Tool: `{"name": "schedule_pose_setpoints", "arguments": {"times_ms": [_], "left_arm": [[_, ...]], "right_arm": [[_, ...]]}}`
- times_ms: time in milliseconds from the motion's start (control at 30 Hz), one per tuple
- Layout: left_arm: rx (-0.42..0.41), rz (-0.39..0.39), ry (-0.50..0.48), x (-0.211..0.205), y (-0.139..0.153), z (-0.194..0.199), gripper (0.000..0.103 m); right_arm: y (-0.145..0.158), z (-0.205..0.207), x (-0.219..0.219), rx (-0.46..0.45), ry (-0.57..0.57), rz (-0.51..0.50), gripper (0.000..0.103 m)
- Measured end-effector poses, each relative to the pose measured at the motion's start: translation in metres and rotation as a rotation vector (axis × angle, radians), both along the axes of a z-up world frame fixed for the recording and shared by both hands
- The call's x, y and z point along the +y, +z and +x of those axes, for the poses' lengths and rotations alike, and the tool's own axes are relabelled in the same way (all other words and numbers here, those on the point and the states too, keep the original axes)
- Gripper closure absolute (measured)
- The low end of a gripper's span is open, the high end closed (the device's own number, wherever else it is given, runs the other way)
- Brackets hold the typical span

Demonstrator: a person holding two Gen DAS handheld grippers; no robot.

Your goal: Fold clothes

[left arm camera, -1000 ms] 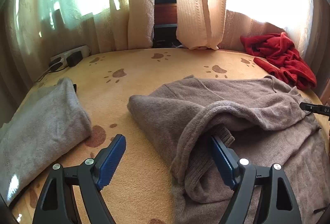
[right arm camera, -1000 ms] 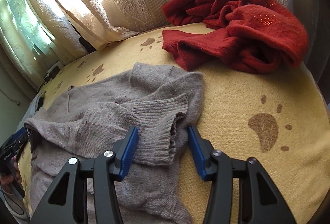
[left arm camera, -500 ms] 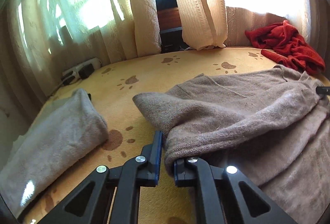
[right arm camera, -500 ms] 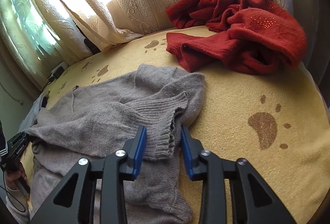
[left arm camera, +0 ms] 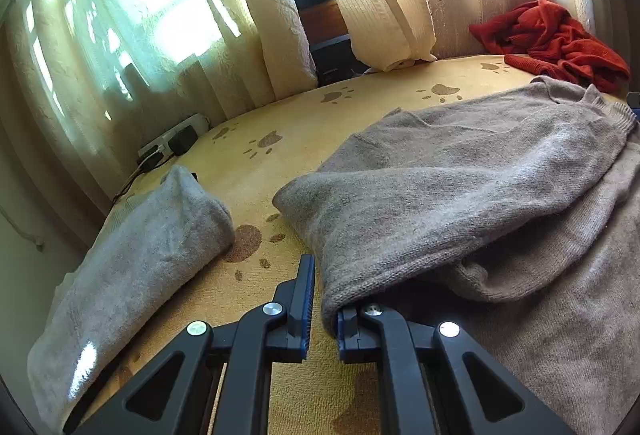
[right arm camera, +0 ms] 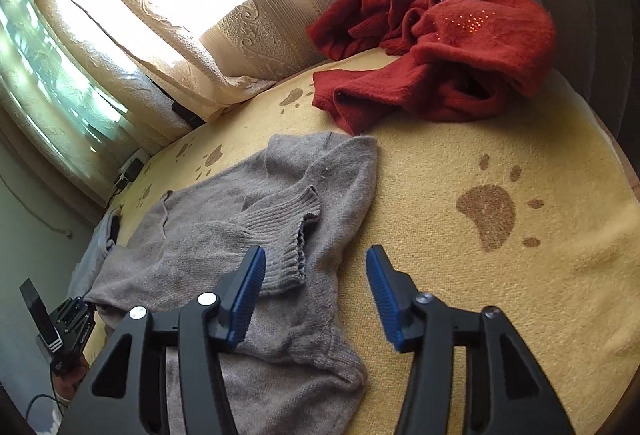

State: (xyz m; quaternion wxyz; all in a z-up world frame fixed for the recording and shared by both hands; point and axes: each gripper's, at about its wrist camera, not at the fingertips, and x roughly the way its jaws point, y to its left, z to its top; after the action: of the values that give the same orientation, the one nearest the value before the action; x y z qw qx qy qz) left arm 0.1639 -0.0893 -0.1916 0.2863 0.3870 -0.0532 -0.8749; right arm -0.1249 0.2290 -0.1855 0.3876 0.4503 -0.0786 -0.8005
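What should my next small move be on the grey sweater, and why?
Probably draw the left gripper, shut on the grey sweater, across its body to lay that fold. The right gripper is opening with the ribbed cuff loose between its fingers.

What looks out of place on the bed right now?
The red sweater lies in a crumpled heap against the curtain, unfolded. The grey sweater is half folded, with one ribbed cuff flopped across its body. The folded grey towel lies neat. Nothing is spilled or visibly damaged.
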Motion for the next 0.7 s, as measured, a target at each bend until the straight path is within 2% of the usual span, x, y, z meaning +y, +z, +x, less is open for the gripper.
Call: {"name": "schedule_pose_setpoints", "arguments": {"times_ms": [100, 167, 233, 267, 333, 467, 533, 700], "left_arm": [[-0.001, 0.007, 0.002, -0.001, 0.0, -0.001, 0.093], [-0.004, 0.011, 0.003, -0.001, -0.001, -0.002, 0.093], [-0.007, 0.015, 0.004, -0.002, -0.002, -0.003, 0.093], [-0.011, 0.022, 0.002, -0.003, -0.002, -0.003, 0.093], [-0.021, 0.034, 0.002, -0.005, -0.003, -0.003, 0.093], [-0.047, 0.031, -0.011, -0.003, -0.006, -0.002, 0.093], [-0.07, 0.017, -0.025, -0.001, -0.009, -0.001, 0.093], [-0.125, -0.018, -0.062, 0.003, -0.016, -0.001, 0.092]], "right_arm": [[0.004, 0.003, -0.015, 0.032, 0.051, 0.022, 0.044], [0.001, 0.007, -0.027, 0.061, 0.084, 0.084, 0.046], [-0.007, 0.008, -0.038, 0.072, 0.112, 0.154, 0.068], [-0.009, 0.009, -0.041, 0.09, 0.115, 0.177, 0.09], [-0.007, 0.012, -0.039, 0.131, 0.107, 0.197, 0.093], [0.013, 0.026, -0.019, 0.186, 0.086, 0.17, 0.093], [0.018, 0.034, -0.01, 0.183, 0.08, 0.166, 0.093], [-0.004, 0.042, 0.0, 0.127, 0.061, 0.197, 0.091]]}}
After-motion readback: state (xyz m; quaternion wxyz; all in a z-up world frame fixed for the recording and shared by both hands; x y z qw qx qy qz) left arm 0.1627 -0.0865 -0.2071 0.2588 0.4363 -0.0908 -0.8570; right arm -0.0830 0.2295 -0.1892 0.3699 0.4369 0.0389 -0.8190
